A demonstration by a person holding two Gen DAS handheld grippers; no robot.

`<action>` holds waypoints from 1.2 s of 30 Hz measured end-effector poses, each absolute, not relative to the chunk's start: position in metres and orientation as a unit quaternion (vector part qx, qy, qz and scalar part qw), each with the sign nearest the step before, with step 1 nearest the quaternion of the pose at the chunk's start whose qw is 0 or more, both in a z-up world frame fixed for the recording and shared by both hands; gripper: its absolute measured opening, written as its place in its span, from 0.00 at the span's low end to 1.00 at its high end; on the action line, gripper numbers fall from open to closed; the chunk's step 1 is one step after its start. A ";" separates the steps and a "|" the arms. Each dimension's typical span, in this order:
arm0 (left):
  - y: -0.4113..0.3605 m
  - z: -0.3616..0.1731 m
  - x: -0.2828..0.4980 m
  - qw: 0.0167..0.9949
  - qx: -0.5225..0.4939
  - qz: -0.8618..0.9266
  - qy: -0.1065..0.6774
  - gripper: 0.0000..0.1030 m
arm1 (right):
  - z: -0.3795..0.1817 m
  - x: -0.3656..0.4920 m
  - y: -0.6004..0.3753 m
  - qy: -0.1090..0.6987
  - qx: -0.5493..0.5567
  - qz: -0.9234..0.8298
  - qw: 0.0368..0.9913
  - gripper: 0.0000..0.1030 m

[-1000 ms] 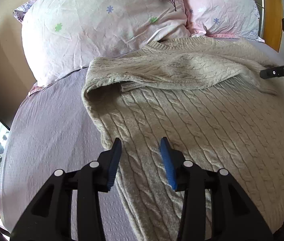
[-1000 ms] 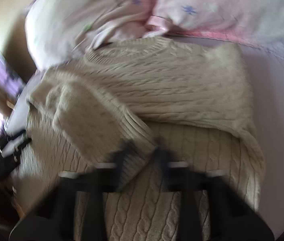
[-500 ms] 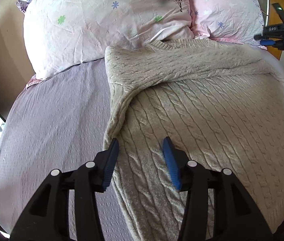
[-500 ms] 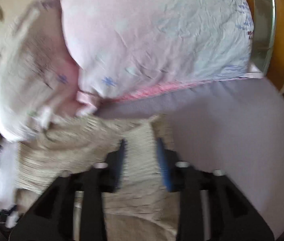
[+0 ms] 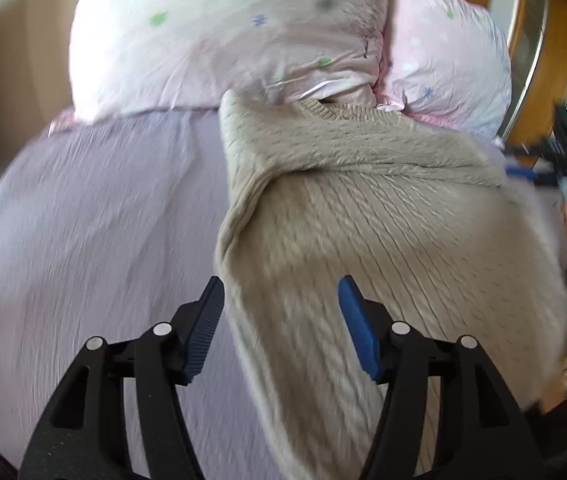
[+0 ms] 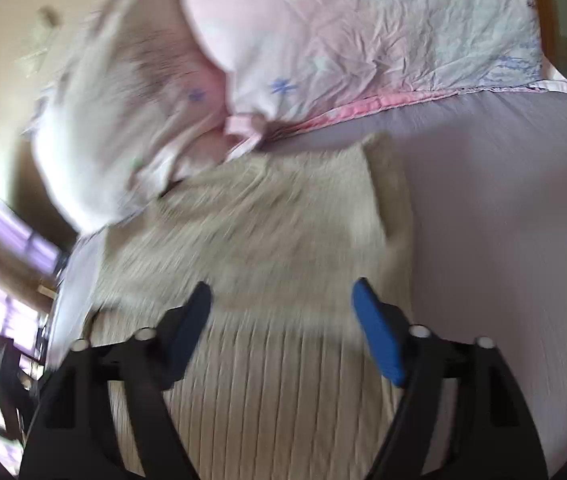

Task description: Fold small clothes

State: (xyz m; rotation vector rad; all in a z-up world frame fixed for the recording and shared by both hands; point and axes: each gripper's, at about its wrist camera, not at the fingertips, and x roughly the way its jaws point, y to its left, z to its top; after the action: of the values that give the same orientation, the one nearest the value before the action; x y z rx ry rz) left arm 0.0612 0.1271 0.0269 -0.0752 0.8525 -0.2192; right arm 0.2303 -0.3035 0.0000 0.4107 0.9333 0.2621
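Note:
A beige cable-knit sweater (image 5: 363, 216) lies on the lilac bed sheet (image 5: 103, 220), its neckline against the pillows and both sleeves folded across the chest. My left gripper (image 5: 281, 312) is open and empty, hovering over the sweater's left edge. My right gripper (image 6: 281, 320) is open and empty over the sweater's (image 6: 267, 248) upper right part, near its right edge. The right gripper also shows at the far right of the left wrist view (image 5: 563, 184), held by a hand. Both views are motion-blurred.
Two pale pink pillows (image 5: 223, 36) (image 6: 363, 28) lie at the head of the bed, touching the sweater's collar. A wooden frame (image 5: 543, 40) stands behind them on the right. Bare sheet (image 6: 503, 220) lies right of the sweater.
My right gripper let go of the sleeve it carried across the chest, opened wide and drew back to the sweater's right side. My left gripper opened wider and shifted over the left edge.

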 end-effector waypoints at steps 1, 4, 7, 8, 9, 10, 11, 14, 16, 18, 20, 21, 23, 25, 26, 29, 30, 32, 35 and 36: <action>0.133 0.026 0.056 0.901 -0.053 -0.111 0.417 0.58 | 0.001 0.214 -0.307 0.444 0.195 0.131 0.865 0.76; 0.154 0.020 0.037 0.880 -0.126 -0.136 0.437 0.58 | -0.008 0.154 -0.323 0.451 0.204 0.125 0.860 0.76; 0.162 0.012 0.015 0.869 -0.162 -0.146 0.444 0.55 | -0.017 0.110 -0.340 0.460 0.219 0.101 0.854 0.76; 0.162 0.012 0.007 0.867 -0.167 -0.150 0.445 0.55 | -0.023 0.095 -0.345 0.464 0.231 0.096 0.850 0.75; 0.162 0.012 0.001 0.865 -0.171 -0.154 0.445 0.55 | -0.028 0.082 -0.352 0.469 0.245 0.094 0.844 0.73; 0.161 0.011 -0.005 0.864 -0.174 -0.157 0.446 0.55 | -0.030 0.071 -0.353 0.458 0.254 0.101 0.846 0.73; 0.157 0.011 -0.012 0.862 -0.175 -0.163 0.446 0.53 | -0.031 0.060 -0.353 0.454 0.265 0.115 0.843 0.69; 0.148 0.011 -0.031 0.857 -0.173 -0.173 0.453 0.44 | -0.039 0.042 -0.343 0.451 0.284 0.168 0.829 0.63; 0.143 0.009 -0.039 0.854 -0.175 -0.180 0.455 0.40 | -0.041 0.034 -0.332 0.451 0.281 0.196 0.824 0.58; 0.138 0.008 -0.046 0.855 -0.177 -0.178 0.455 0.34 | -0.044 0.029 -0.325 0.452 0.289 0.221 0.814 0.48; 0.136 0.005 -0.045 0.850 -0.186 -0.178 0.459 0.19 | -0.049 0.031 -0.321 0.453 0.299 0.234 0.807 0.24; 0.135 0.002 -0.043 0.845 -0.190 -0.183 0.464 0.11 | -0.052 0.035 -0.318 0.456 0.302 0.237 0.803 0.18; 0.134 0.000 -0.038 0.843 -0.195 -0.187 0.465 0.10 | -0.054 0.040 -0.315 0.455 0.307 0.239 0.801 0.09; 0.132 0.003 -0.031 0.842 -0.200 -0.196 0.460 0.09 | -0.048 0.042 -0.315 0.438 0.312 0.247 0.806 0.09; 0.133 0.007 -0.026 0.843 -0.205 -0.206 0.453 0.08 | -0.037 0.044 -0.315 0.419 0.312 0.253 0.814 0.08; 0.134 0.030 -0.006 0.859 -0.196 -0.215 0.421 0.08 | 0.001 0.064 -0.318 0.362 0.302 0.258 0.843 0.08; 0.134 0.039 0.003 0.868 -0.190 -0.215 0.406 0.08 | 0.015 0.075 -0.318 0.343 0.298 0.258 0.852 0.08; 0.137 0.062 0.033 0.890 -0.175 -0.203 0.369 0.08 | 0.037 0.101 -0.320 0.312 0.293 0.252 0.868 0.08; 0.142 0.082 0.093 0.906 -0.188 -0.183 0.333 0.08 | 0.056 0.158 -0.323 0.278 0.298 0.230 0.884 0.08; 0.144 0.085 0.113 0.909 -0.192 -0.174 0.327 0.08 | 0.057 0.178 -0.326 0.274 0.304 0.222 0.885 0.08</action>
State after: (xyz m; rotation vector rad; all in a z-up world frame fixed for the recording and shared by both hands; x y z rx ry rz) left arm 0.1128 0.1437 0.0847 -0.3968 0.6742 -0.3583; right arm 0.1782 -0.3258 0.0567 0.6332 0.5711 0.4624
